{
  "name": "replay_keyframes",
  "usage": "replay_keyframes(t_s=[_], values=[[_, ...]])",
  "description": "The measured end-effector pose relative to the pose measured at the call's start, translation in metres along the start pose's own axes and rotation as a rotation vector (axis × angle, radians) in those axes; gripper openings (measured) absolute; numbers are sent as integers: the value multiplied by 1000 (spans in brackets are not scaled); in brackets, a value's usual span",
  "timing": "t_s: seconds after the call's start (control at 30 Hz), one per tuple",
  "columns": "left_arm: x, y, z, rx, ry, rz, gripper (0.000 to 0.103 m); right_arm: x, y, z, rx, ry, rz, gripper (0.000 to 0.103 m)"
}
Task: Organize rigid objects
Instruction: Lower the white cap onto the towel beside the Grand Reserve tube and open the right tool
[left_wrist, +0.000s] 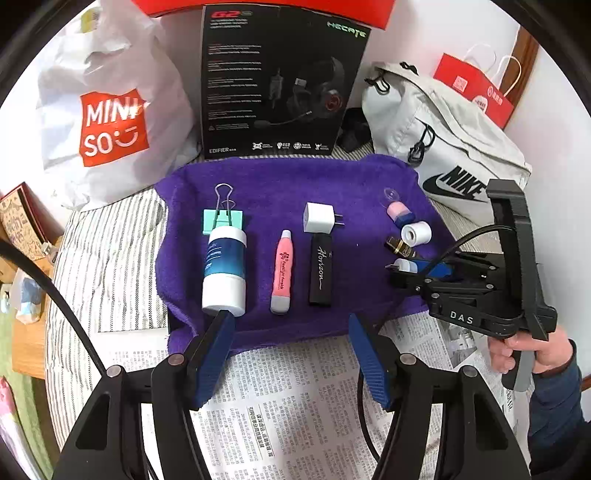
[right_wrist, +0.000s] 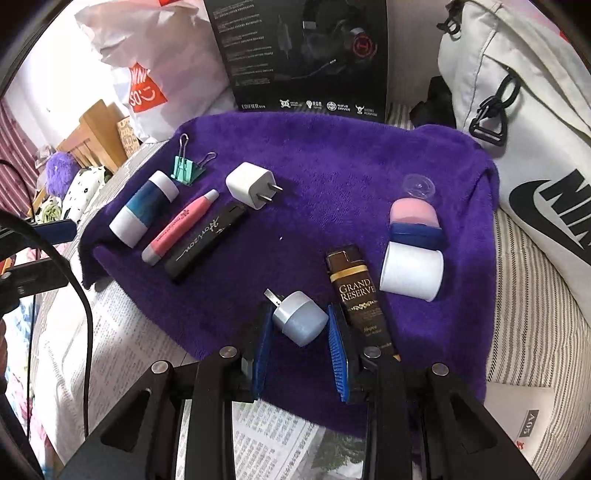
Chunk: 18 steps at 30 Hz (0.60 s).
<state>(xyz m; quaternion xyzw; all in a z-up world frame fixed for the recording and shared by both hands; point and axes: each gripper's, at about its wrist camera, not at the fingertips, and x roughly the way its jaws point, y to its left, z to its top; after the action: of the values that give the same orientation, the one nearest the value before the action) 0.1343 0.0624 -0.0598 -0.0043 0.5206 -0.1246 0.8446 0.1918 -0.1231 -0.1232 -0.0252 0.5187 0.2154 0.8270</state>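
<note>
On a purple towel (left_wrist: 280, 184) lie a mint binder clip (left_wrist: 222, 220), a blue-and-white bottle (left_wrist: 225, 269), a pink pen-shaped tube (left_wrist: 282, 273), a white charger (left_wrist: 319, 218) and a black "Horizon" box (left_wrist: 320, 269) in a row. My left gripper (left_wrist: 291, 332) is open and empty at the towel's near edge. My right gripper (right_wrist: 297, 325) is shut on a small grey-blue USB plug (right_wrist: 301, 319) at the towel's right side. Beside it lie a brown "Grand Reserve" box (right_wrist: 356, 288), a white spool (right_wrist: 412, 271) and a pink-and-blue eraser (right_wrist: 415, 221).
Behind the towel stand a Miniso bag (left_wrist: 110, 122), a black headset box (left_wrist: 277, 85), a white Nike bag (left_wrist: 443, 147) and a red paper bag (left_wrist: 476, 88). Newspaper (left_wrist: 295, 406) covers the striped surface in front. A clear suction cup (right_wrist: 419, 186) lies by the eraser.
</note>
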Motion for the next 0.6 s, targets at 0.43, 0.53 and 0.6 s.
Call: replay_keyframes(t_s=[0.43,0.53,0.6], values=[[4,7,-9,-53,-5,-35,64,2,3,2,-46,34,-7,32],[3,8,-13,-62,-6,-38,64,0,2,0,-50,38,-10,34],[2,8,-16,-70,-4,-38,65,-1,0,-1,-33,39,-14,37]])
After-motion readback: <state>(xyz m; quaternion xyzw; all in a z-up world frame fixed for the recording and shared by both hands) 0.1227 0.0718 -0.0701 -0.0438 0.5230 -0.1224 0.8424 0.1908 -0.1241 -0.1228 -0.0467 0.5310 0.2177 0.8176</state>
